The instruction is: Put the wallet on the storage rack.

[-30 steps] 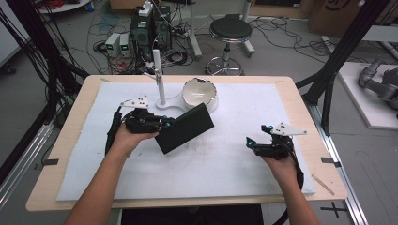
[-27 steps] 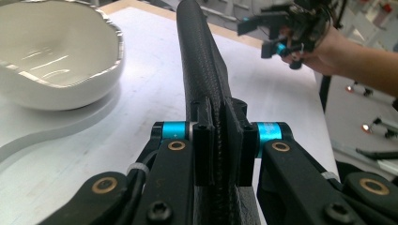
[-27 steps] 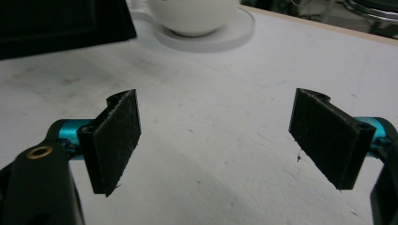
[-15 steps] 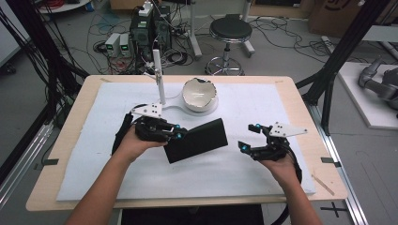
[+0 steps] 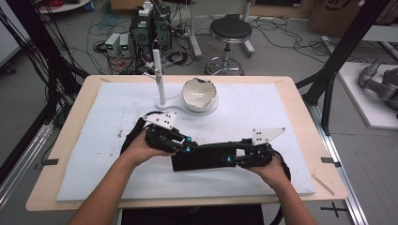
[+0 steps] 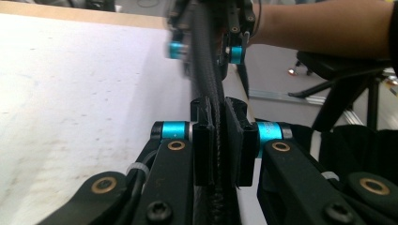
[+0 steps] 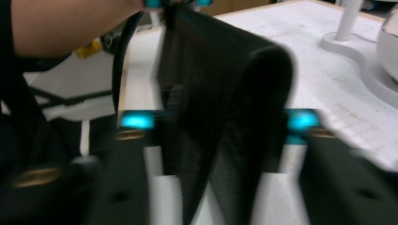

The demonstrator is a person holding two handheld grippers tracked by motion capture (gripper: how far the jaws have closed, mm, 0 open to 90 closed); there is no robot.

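A: Where's the flat black fabric pouch (image 5: 202, 157)?
B: Above the white mat (image 5: 94, 140), left gripper (image 5: 187, 145) pinching one end; right gripper (image 5: 233, 159) just closing on the other.
A: The white cracked bowl (image 5: 199, 95)?
B: Contents unclear.

No writing or label can be read anywhere.

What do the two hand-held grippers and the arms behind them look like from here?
Both the left hand-held gripper and the right hand-held gripper are black, with cyan collars at the jaw joints and brass-coloured pivot screws. Each carries a pale three-cornered plate with dark dots and trails a black cable. The forearms are bare, with no sleeves visible.
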